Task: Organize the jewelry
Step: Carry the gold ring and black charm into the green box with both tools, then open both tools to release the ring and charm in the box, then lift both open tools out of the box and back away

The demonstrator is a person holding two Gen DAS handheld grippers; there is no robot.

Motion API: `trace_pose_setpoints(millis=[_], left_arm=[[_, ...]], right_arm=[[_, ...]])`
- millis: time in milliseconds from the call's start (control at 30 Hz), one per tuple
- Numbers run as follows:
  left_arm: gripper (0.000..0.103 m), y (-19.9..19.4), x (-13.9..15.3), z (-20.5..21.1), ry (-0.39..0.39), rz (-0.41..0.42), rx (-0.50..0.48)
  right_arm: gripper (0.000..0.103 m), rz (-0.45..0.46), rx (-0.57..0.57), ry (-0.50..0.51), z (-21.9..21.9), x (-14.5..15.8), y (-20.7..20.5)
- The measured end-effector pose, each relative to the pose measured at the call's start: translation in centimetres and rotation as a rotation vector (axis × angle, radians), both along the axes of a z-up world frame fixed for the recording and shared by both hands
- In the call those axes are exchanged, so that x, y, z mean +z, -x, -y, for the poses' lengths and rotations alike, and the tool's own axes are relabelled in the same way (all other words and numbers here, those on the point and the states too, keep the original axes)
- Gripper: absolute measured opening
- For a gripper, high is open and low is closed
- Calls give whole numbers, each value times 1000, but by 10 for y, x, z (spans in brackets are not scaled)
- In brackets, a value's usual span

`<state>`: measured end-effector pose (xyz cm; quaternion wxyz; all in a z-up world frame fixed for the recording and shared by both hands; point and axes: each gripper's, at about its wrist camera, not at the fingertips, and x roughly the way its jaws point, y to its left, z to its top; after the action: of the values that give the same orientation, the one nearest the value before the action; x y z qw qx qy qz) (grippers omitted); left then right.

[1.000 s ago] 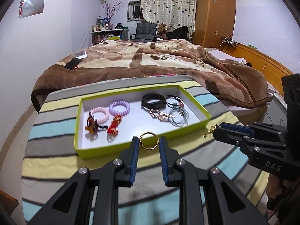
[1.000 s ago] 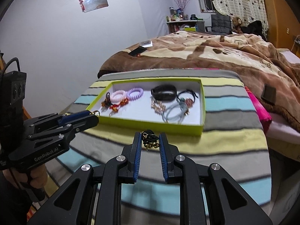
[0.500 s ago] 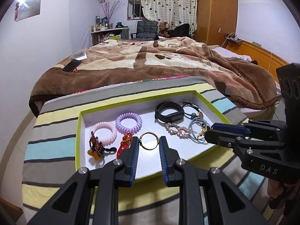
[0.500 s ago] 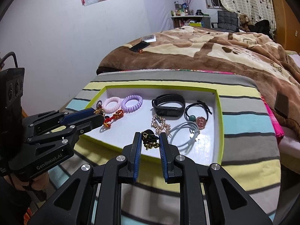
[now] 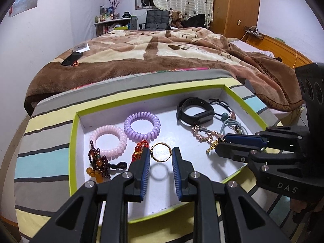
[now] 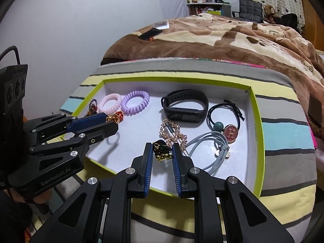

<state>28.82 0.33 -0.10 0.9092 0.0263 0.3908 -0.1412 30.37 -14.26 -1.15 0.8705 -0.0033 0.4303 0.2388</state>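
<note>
A white tray with a lime-green rim (image 5: 73, 141) lies on a striped cloth. My left gripper (image 5: 161, 152) hangs over the tray's near middle, shut on a thin gold ring (image 5: 161, 143) that stands upright between the pads. My right gripper (image 6: 162, 149) hovers over the tray's near right part, shut on a black cord bracelet with gold charms (image 6: 162, 151). In the tray lie a pink spiral tie (image 5: 108, 141), a purple spiral tie (image 5: 141, 128), a dark bead bracelet (image 5: 97, 162), a black wristband (image 6: 185, 106), a rose-gold clip (image 6: 172, 132) and a grey-blue hair tie (image 6: 212, 141).
The striped cloth (image 5: 44, 154) covers a low surface at the foot of a bed with a brown blanket (image 5: 162, 60). A black phone (image 5: 71, 58) lies on the blanket. A person's hand (image 6: 18, 194) grips the left tool. A wooden wardrobe (image 5: 235, 6) stands far back.
Both grippers have moved forward and down, from in front of the tray's near rim to over its white inside. Each still carries its piece.
</note>
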Motion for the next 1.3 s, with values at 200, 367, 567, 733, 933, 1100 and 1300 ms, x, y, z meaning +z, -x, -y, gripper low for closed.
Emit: trace_pose_setpoints(millis=[200, 367, 567, 733, 933, 1100, 1300], left_arm=[[23, -5, -7, 0, -4, -24, -7], [24, -5, -7, 1, -11, -24, -16], [31, -3, -7, 1, -5, -23, -13], [31, 6, 1, -1, 0, 1, 5], [31, 28, 14, -5, 7, 35, 44], [31, 57, 26, -8, 18, 74, 90], [32, 106, 36, -8, 32, 127, 143]], right_arm=[[20, -20, -3, 16, -2, -5, -5], [21, -18, -5, 15, -1, -5, -4], [29, -4, -1, 7, -1, -2, 0], [29, 16, -12, -4, 4, 5, 6], [29, 62, -38, -12, 15, 19, 26], [30, 114, -54, -27, 23, 32, 56], [38, 180, -77, -40, 31, 43, 101]])
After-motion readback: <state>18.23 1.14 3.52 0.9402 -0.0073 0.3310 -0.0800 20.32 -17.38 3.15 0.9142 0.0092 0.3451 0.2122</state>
